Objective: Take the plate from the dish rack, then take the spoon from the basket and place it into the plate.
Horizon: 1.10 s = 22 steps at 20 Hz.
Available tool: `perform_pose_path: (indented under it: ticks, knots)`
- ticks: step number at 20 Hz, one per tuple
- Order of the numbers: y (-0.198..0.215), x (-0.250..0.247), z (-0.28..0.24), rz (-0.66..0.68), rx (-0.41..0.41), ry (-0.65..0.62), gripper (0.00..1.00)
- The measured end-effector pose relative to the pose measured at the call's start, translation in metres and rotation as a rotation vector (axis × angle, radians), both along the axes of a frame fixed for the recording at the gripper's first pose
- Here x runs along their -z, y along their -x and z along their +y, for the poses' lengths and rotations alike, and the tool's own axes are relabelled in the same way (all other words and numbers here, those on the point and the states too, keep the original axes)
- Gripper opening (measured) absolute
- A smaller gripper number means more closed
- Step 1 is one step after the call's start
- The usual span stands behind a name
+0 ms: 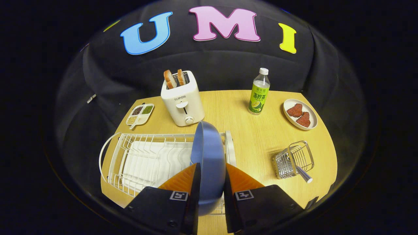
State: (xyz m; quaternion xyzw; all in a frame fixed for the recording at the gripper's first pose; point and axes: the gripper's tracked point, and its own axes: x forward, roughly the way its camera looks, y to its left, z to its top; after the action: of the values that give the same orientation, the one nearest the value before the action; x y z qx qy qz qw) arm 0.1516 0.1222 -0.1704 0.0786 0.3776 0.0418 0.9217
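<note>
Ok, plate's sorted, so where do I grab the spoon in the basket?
With the gripper shut on the blue plate, the spoon comes next. Grip its handle end, which leans out over the wire basket rim toward the fingers. Probably come from above, on the near side.

Gripper [211,182] points forward and down, over right end of white wire dish rack [137,160]. Two fingers [183,179] stand nearly parallel, narrow gap between them. Both inner faces press on round blue plate [209,153], one on each side; plate stands on edge, above rack.
</note>
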Motion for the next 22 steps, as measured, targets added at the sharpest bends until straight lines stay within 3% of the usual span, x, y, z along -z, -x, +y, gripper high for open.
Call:
perform_pose_path:
  ticks: [9, 15, 18, 22]
  knots:
    - [-0.011, -0.032, 0.000, -0.114, 0.034, 0.127, 0.33]
    - [-0.013, -0.028, -0.029, -0.107, 0.108, 0.199, 0.30]
    - [-0.014, -0.033, -0.033, -0.111, 0.152, 0.191, 0.28]
    - [-0.013, -0.040, -0.034, -0.137, 0.145, 0.206, 0.28]
